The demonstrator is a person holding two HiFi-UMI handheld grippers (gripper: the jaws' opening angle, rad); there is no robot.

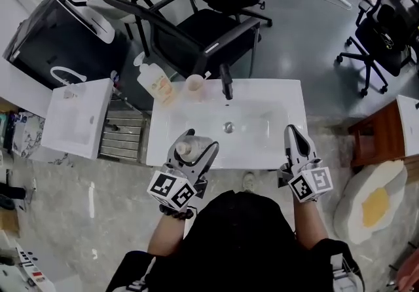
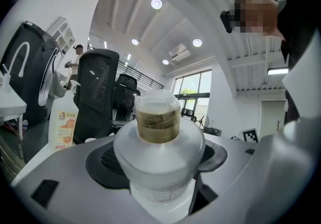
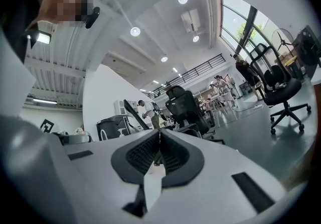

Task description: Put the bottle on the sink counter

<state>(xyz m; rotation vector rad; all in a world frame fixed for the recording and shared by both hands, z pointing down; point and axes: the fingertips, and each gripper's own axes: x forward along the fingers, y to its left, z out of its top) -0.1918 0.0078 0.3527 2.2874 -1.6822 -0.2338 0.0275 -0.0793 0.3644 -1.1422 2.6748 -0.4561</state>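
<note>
A translucent white bottle (image 1: pixel 185 148) with a tan band under its cap (image 2: pixel 157 120) stands upright between the jaws of my left gripper (image 1: pixel 201 140). That gripper is closed on the bottle's body, over the front left rim of the white sink counter (image 1: pixel 288 97). Whether the bottle's base touches the counter is hidden. My right gripper (image 1: pixel 292 129) is over the counter's front right corner, jaws pressed together with nothing in them (image 3: pixel 159 140).
A black faucet (image 1: pixel 226 81), a small cup (image 1: pixel 194 84) and an orange-labelled soap bottle (image 1: pixel 156 81) stand along the counter's far edge. The basin drain (image 1: pixel 228 127) is mid-sink. A smaller sink unit (image 1: pixel 78 117) is left, a black office chair (image 1: pixel 209 29) behind, a wooden stool (image 1: pixel 376 133) right.
</note>
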